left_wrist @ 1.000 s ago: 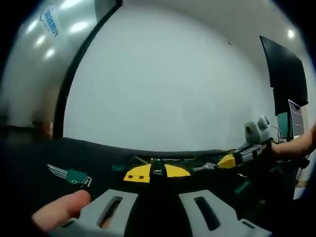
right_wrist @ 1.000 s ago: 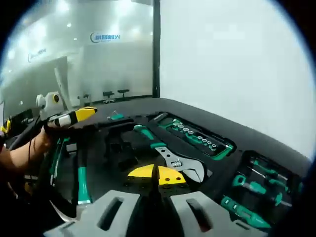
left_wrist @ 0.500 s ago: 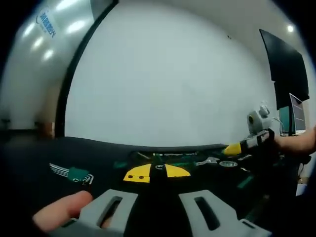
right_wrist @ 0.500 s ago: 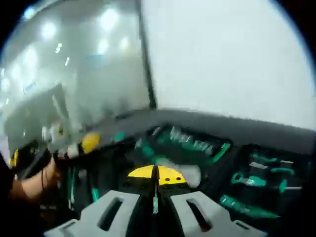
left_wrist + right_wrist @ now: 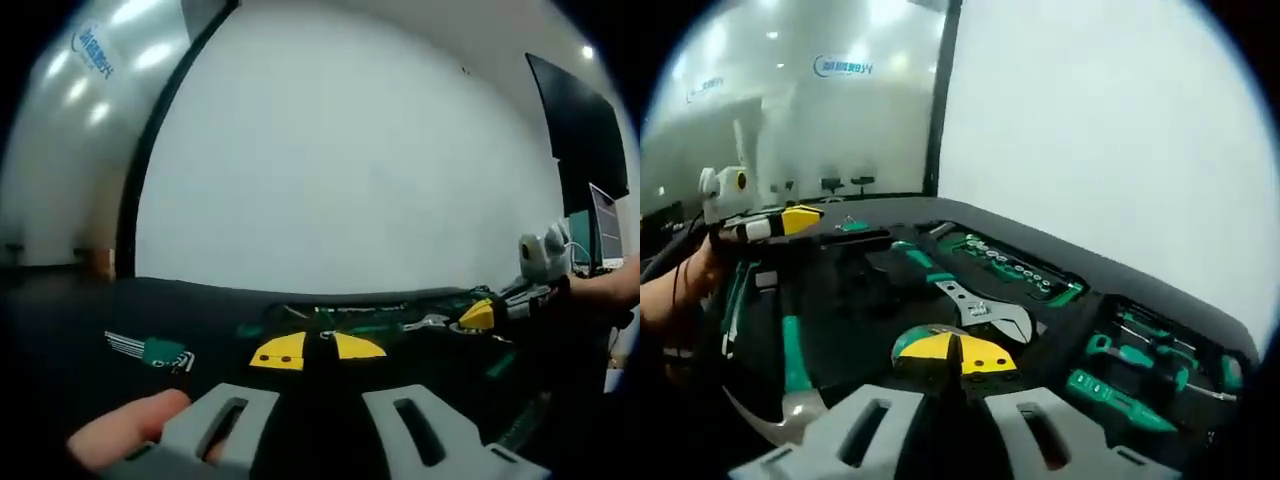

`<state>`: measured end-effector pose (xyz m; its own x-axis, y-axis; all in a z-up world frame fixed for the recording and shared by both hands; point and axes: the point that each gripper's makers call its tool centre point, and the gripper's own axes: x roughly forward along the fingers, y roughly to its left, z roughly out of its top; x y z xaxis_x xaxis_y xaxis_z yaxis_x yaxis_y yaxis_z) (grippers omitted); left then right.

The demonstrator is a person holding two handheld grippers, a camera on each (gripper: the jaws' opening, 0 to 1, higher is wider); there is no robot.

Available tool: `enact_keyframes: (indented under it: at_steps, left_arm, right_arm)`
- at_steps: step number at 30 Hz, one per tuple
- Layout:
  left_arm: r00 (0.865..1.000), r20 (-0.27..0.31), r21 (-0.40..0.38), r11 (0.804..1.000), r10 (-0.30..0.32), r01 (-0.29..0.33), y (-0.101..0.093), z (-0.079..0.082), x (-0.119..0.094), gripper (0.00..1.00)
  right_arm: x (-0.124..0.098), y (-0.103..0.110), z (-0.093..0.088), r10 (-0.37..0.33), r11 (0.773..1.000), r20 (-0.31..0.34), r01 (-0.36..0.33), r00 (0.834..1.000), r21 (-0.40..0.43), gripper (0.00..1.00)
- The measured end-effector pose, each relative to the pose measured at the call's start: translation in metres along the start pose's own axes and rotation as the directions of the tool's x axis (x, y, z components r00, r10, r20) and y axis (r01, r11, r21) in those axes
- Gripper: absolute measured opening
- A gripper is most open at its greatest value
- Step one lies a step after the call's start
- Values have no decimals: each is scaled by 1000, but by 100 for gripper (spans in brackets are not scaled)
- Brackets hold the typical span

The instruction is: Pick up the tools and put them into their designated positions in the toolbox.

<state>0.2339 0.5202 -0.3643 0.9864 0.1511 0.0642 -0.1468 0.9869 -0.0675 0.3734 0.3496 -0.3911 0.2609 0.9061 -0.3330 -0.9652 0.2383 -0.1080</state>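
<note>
The open black toolbox holds an adjustable wrench, a row of sockets, green-handled screwdrivers and a green-handled hammer. My right gripper hovers low over the box just short of the wrench, its yellow tips shut with nothing seen between them. A hand holds my left gripper at the box's far left side. In the left gripper view, my left gripper shows a narrow dark gap between its yellow tips. The right gripper comes in from the right beside the wrench.
A green hex key set lies on the black table to the left of my left gripper. A finger rests by its left jaw. A dark monitor hangs at the right. A white wall stands behind the table.
The right gripper swung up and came back down over the toolbox, now closer to the wrench. In the left gripper view it shifted right and dropped slightly. The left gripper barely moved.
</note>
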Motion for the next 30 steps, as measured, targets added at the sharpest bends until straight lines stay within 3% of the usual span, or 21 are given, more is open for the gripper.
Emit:
enact_keyframes:
  at_steps: [2,4,5,6,7,10,11,12,13,14,15,17,18,19,20,21,23,24,26,27,30]
  left_arm:
    - [999,-11,-18,999,50,-50,10,-2,0,13]
    - [989,-39,-50,988,141,-143,27,-7,-3,13]
    - [979,-49,-85,975,200,-203,40,-9,-5,13]
    - [969,-56,-100,964,241,-246,49,-10,-7,13]
    - [958,-63,-101,953,279,-284,58,-12,-9,13]
    - [904,-172,-95,907,392,-411,83,-27,-16,15]
    - [890,-192,-83,897,413,-434,87,-28,-17,15]
    - [868,-208,-13,886,451,-464,97,-26,-18,15]
    - [853,-218,69,879,475,-472,106,-24,-18,15]
    - [841,-230,145,872,490,-468,114,-23,-15,15]
    - [845,-234,176,876,480,-449,119,-23,-9,15]
    - [830,-237,222,860,505,-460,135,-25,-5,15]
    - [831,-256,247,864,494,-438,138,-29,-3,16]
    - [820,-291,246,867,493,-434,140,-38,-2,17]
    - [801,-339,251,868,493,-428,143,-50,-2,17]
    - [797,-359,234,873,486,-427,144,-57,0,17]
    - [796,-362,205,874,486,-441,147,-64,3,17]
    - [807,-340,166,875,483,-454,146,-61,5,15]
    - [799,-338,155,866,498,-475,148,-53,-3,6]
    - [824,-313,109,880,472,-463,138,-47,-2,5]
    - [881,-203,20,901,428,-433,103,-13,-13,5]
  right_arm:
    - [-19,-6,0,-7,999,5,7,1000,-51,0]
    - [-51,-25,6,-126,981,100,139,987,-137,0]
    - [-74,-37,12,-207,955,171,237,963,-180,0]
    - [-100,-49,18,-291,913,252,346,923,-214,0]
    - [-130,-59,25,-370,857,335,458,867,-237,0]
    - [-225,-78,36,-537,641,535,727,653,-245,2]
    - [-249,-81,35,-568,579,567,780,596,-240,2]
    - [-266,-85,31,-593,534,576,810,562,-241,2]
    - [-275,-91,24,-615,517,565,823,549,-237,2]
    - [-283,-101,13,-635,523,559,829,533,-197,2]
    - [-285,-106,7,-642,524,551,830,533,-193,2]
    - [-291,-119,-5,-689,523,495,836,529,-165,2]
    - [-293,-123,-3,-702,555,480,826,527,-95,2]
    - [-293,-122,-1,-695,575,492,816,524,-57,2]
    - [-287,-122,0,-673,625,501,781,544,-9,3]
    - [-279,-130,-7,-673,642,472,766,570,-8,4]
    - [-269,-130,-15,-665,656,435,753,607,-48,5]
    - [-266,-127,-16,-655,662,433,747,619,-65,5]
    - [-264,-121,-15,-646,660,439,746,625,-90,5]
    - [-262,-119,-14,-640,662,442,743,628,-97,5]
    - [-258,-111,-11,-617,668,454,733,643,-129,5]
